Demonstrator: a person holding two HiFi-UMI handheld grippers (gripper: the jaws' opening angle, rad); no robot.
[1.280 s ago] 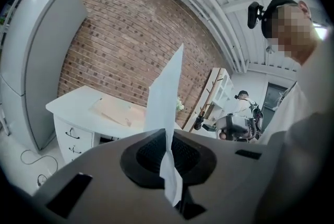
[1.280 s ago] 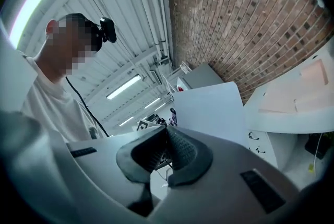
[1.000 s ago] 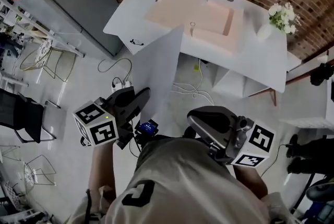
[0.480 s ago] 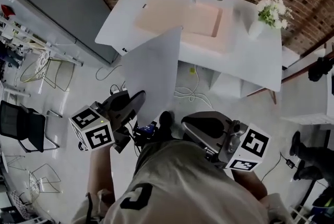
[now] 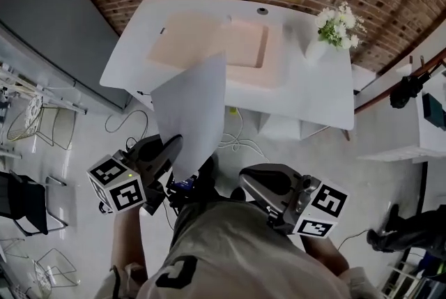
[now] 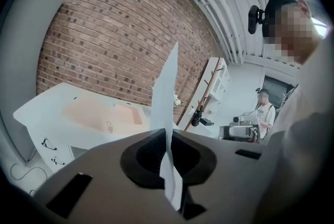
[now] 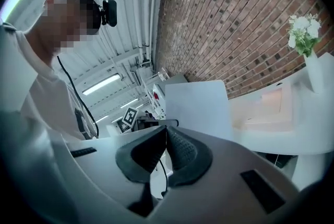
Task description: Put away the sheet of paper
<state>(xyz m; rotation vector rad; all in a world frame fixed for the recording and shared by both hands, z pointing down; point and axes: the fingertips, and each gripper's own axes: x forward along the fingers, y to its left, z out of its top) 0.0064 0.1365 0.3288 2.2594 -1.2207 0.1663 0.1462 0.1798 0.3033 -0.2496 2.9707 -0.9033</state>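
Note:
A white sheet of paper [image 5: 189, 112] stands upright in front of me, its lower corner pinched in my left gripper [image 5: 174, 151], which is shut on it. In the left gripper view the sheet of paper [image 6: 164, 97] rises edge-on from between the closed jaws of the left gripper [image 6: 167, 137]. My right gripper [image 5: 254, 175] hangs at the right, jaws shut with nothing between them. In the right gripper view the right gripper [image 7: 165, 133] points up, and the paper [image 7: 201, 108] shows flat-on beyond it.
A white table [image 5: 306, 85] stands ahead against a brick wall, with a pale pink open folder [image 5: 209, 47] on it and a white vase of flowers [image 5: 333, 26] at its right end. Cables [image 5: 237, 141] lie on the floor below. A grey cabinet [image 5: 49, 26] stands left.
I have come closer to the table, which has slid down and left in the head view. The left gripper still holds the paper upright; the right gripper stays shut and empty.

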